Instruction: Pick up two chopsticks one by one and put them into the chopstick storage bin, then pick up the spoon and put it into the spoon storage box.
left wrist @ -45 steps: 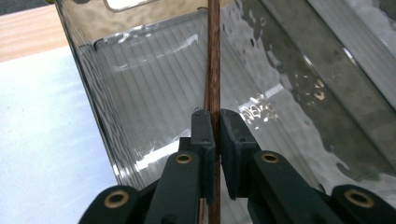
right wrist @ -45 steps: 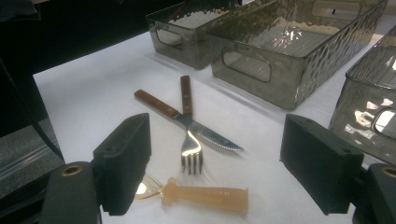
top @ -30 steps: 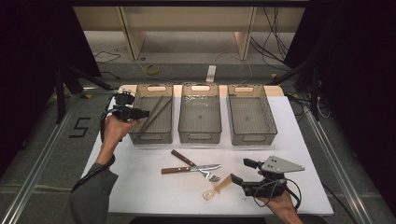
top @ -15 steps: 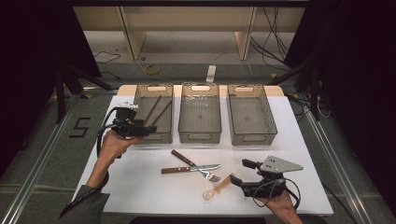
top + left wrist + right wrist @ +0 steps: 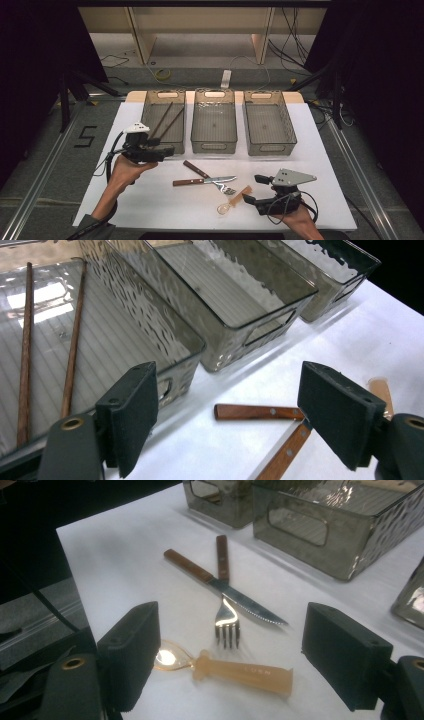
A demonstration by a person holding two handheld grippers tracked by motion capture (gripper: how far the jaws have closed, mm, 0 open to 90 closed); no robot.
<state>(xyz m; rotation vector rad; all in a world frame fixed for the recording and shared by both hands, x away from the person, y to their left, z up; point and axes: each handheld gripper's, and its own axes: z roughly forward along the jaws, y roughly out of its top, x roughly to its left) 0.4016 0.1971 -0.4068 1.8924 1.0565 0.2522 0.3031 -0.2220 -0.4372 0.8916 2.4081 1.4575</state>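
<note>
Flanking cutlery [image 5: 210, 180]: bare white tabletop [image 5: 150, 200].

3 bins [image 5: 214, 127] sitting in a row across the upper middle of the table [image 5: 330, 165] in the high view. Two chopsticks [image 5: 167, 121] lying in the left bin. Below the row, knife [image 5: 207, 173] & fork [image 5: 202, 181] crossing mid-frame, spoon [image 5: 234, 199] lying just lower right of them, btw the two grippers.

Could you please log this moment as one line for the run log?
left gripper: open, empty, jaws just opened | chopsticks: in left bin | right gripper: open, by spoon
</note>
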